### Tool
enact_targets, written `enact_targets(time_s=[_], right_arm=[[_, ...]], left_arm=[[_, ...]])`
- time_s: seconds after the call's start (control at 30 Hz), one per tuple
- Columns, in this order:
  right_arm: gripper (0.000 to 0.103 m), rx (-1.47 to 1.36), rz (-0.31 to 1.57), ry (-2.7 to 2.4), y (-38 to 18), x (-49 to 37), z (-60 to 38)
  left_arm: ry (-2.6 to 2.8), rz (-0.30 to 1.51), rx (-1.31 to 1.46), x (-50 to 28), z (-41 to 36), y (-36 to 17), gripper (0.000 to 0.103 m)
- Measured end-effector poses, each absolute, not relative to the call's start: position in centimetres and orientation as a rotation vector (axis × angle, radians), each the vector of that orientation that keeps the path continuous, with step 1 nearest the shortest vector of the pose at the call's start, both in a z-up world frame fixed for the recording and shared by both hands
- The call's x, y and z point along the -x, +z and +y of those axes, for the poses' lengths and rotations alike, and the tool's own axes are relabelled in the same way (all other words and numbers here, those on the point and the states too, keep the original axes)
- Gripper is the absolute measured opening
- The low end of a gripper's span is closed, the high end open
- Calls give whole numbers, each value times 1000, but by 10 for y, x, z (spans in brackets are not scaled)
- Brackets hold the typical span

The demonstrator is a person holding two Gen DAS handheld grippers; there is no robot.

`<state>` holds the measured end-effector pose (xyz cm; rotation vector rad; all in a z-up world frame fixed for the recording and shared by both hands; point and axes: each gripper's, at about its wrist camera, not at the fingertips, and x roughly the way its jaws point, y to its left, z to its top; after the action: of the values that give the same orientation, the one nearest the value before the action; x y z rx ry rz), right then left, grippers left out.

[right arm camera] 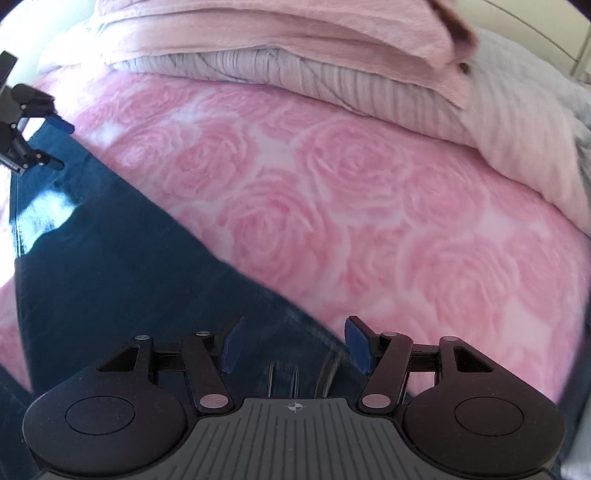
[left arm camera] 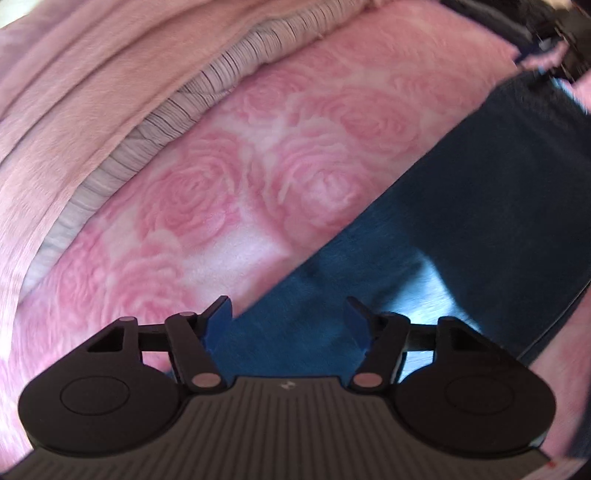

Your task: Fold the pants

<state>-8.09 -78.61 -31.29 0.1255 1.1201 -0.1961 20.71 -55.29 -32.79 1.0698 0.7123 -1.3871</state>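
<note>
Dark blue jeans (left arm camera: 461, 203) lie stretched flat on a bed covered with a pink rose-patterned blanket (left arm camera: 229, 177). My left gripper (left arm camera: 288, 317) hovers over one end of them, pointing steeply down, with its blue pads apart and denim showing in the gap. My right gripper (right arm camera: 295, 332) stands open over the other end, where belt loops show on the jeans (right arm camera: 110, 277). The right wrist view also shows the left gripper (right arm camera: 55, 144) at the far end of the denim with its jaws apart. In the left wrist view the right gripper (left arm camera: 546, 48) is a dark blur in the top right corner.
Along the far side of the rose blanket (right arm camera: 369, 206) lies a stack of bedding: a plain pink blanket (right arm camera: 258, 33) on top of a pale striped duvet (right arm camera: 369, 85). The same pink blanket (left arm camera: 74, 92) and striped duvet (left arm camera: 221, 77) show in the left wrist view.
</note>
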Motion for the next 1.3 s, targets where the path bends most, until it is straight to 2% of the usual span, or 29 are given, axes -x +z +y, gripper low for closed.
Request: enact_targets(time_s=[0.13, 0.3, 0.33, 0.37, 0.4, 0.43, 0.47, 0.53, 0.57, 0.63, 0.77, 0.93, 1.07, 1.2, 1.3], right_arm=[[57, -135, 1183, -185, -336, 69, -801], [57, -229, 1225, -215, -360, 66, -813], [54, -220, 1226, -218, -360, 66, -810], [39, -225, 1226, -203, -359, 65, -808], [30, -224, 1230, -199, -357, 64, -804], [16, -185, 1240, -206, -355, 64, -797], [10, -126, 1246, -205, -352, 65, -788], [8, -12, 1233, -246, -344, 69, -767], [8, 40, 1219, -271, -339, 72, -756], [7, 157, 1163, -333, -321, 85, -728], [7, 323, 1021, -443, -269, 128, -660], [7, 406, 951, -508, -218, 206, -547], [8, 302, 1054, -511, -218, 260, -466], [19, 87, 1302, -525, -256, 294, -420], [24, -248, 1260, -692, -259, 323, -430]], left_arm=[[-1419, 740, -1148, -229, -565, -347, 47], [-1491, 780, -1171, -248, -568, -358, 54], [-1494, 780, -1178, -248, -568, -360, 54], [-1492, 778, -1186, -246, -569, -361, 53], [-1489, 773, -1194, -244, -569, -362, 53], [-1495, 764, -1204, -241, -568, -361, 46], [-1508, 756, -1210, -238, -566, -360, 35], [-1519, 693, -1252, -226, -560, -359, 26], [-1519, 651, -1285, -217, -557, -358, 16], [-1478, 555, -1351, -201, -548, -356, 6], [-1368, 442, -1212, -180, -506, -316, 5], [-1274, 486, -929, -138, -408, -236, 5], [-1233, 644, -828, -90, -314, -212, 5], [-1174, 944, -815, -51, -248, -240, 9], [-1135, 1078, -856, -32, -221, -263, 14]])
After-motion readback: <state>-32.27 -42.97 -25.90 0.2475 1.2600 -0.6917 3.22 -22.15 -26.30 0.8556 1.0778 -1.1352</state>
